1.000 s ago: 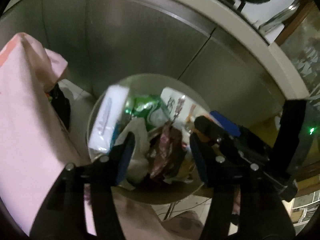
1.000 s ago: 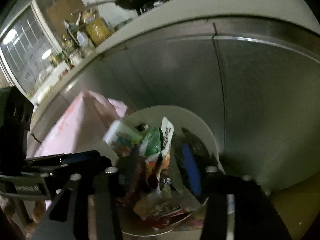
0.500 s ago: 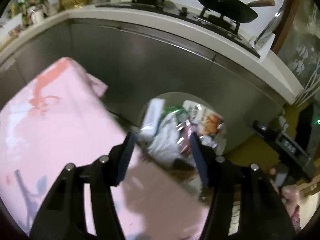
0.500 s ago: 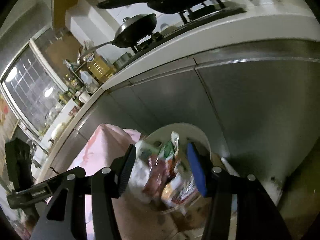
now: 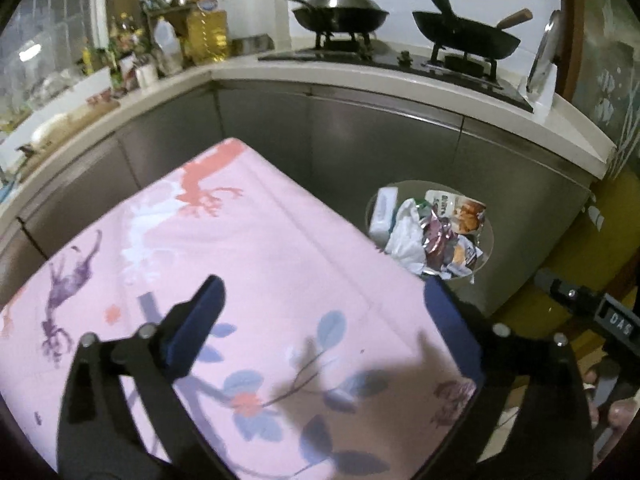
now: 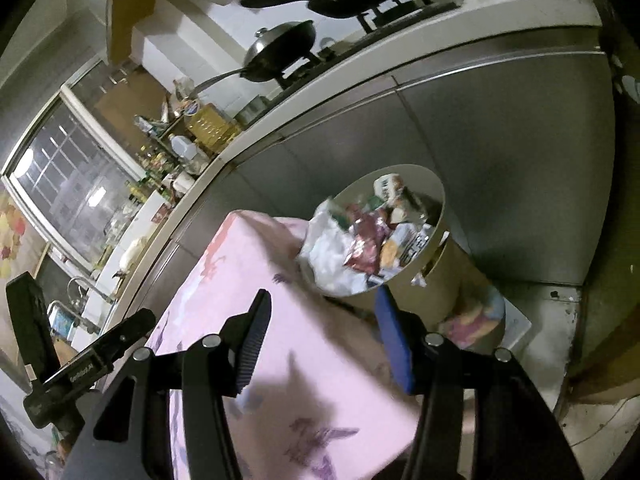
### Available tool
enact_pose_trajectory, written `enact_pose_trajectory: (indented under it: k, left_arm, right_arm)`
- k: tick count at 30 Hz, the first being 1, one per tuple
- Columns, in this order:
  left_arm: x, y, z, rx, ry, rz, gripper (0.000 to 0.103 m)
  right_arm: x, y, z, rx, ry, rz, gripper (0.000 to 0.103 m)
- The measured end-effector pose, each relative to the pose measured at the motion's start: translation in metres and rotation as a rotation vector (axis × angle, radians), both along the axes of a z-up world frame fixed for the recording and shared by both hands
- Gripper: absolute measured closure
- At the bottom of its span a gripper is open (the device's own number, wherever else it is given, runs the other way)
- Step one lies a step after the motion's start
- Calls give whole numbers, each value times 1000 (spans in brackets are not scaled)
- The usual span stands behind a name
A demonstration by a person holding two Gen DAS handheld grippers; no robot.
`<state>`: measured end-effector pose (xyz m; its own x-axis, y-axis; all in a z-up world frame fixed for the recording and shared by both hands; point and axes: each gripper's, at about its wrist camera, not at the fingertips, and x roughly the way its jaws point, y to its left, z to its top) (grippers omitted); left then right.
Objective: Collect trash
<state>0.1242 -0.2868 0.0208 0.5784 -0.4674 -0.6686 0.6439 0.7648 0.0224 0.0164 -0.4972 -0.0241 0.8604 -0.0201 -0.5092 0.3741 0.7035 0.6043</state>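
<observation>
- Kitchen cabinets back a pink-clothed bench (image 5: 260, 264), bare of litter.
- Trash (image 5: 436, 232) fills the bin (image 6: 434, 248) beside it; collection looks nearly finished.
- Left hand-held gripper (image 5: 324, 328) and right hand-held gripper (image 6: 320, 344) gape wide, holding nothing.

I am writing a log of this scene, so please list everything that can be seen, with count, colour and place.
bin: one, beige, on the floor against the cabinets
trash: many wrappers and a white bag, mixed colours, heaped in the bin
cloth: one, pink with flower print, covering the table beside the bin
cabinets: a row, grey metal, under the counter
counter: one, white, along the wall
woks: two, dark, on the stove
oil jug: one, yellow, in the counter corner
bottles: several, mixed colours, left of the jug
left gripper: one, black with blue pads, open, above the cloth
right gripper: one, black with blue pads, open, above the cloth
</observation>
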Motion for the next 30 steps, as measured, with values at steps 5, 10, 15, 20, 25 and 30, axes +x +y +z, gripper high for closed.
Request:
enact_pose_trajectory:
  k: [5, 10, 15, 20, 25, 30]
  left_arm:
    - [-22, 19, 14, 23, -72, 14, 6]
    - [-39, 40, 26, 23, -118, 27, 6]
    - [-47, 61, 33, 12, -128, 53, 6]
    - [-54, 78, 37, -4, -131, 74, 6]
    - [-60, 86, 41, -4, -152, 91, 6]
    - [-62, 88, 42, -5, -155, 92, 6]
  right_arm:
    - [-12, 27, 18, -42, -12, -14, 29]
    - [-17, 53, 31, -67, -11, 3, 26]
    - [-20, 67, 39, -67, -16, 14, 26]
    - [-21, 79, 44, -69, -12, 27, 26]
    - [-22, 87, 48, -73, -16, 43, 26]
    - [-24, 91, 52, -74, -27, 49, 26]
